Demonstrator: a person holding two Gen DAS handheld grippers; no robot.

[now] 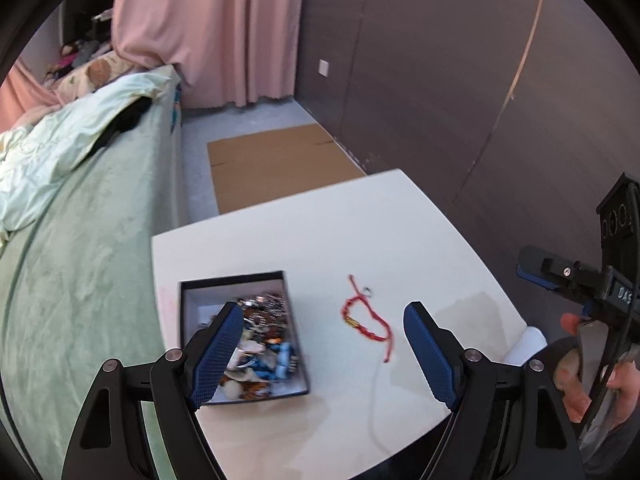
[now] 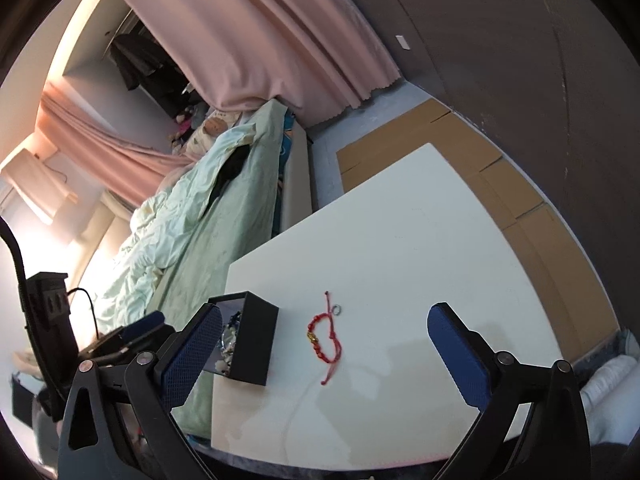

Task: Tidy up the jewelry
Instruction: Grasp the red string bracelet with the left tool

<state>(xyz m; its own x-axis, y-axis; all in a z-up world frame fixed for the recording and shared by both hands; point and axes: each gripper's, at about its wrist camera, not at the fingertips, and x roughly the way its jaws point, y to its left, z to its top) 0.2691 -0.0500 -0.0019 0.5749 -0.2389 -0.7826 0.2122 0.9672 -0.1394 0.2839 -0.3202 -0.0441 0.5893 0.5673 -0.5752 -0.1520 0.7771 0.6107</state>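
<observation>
A black open box (image 1: 188, 292) full of mixed jewelry stands at the left of the white table (image 1: 360, 232). A red cord bracelet (image 1: 366, 318) with gold beads lies on the table to the right of the box, and a small silver ring (image 1: 367, 290) lies beside the bracelet's far end. My left gripper (image 1: 324, 356) is open and empty above the table, its left finger over the box. My right gripper (image 2: 324, 356) is open and empty, held above the near edge; the bracelet (image 2: 324, 334), the ring (image 2: 336, 310) and the box (image 2: 256, 344) lie before it.
A bed with a pale green cover (image 1: 80, 260) runs along the table's left side. Flattened cardboard (image 1: 272, 164) lies on the floor beyond the table. A dark wall (image 1: 480, 100) is to the right, and pink curtains (image 1: 208, 28) hang at the back.
</observation>
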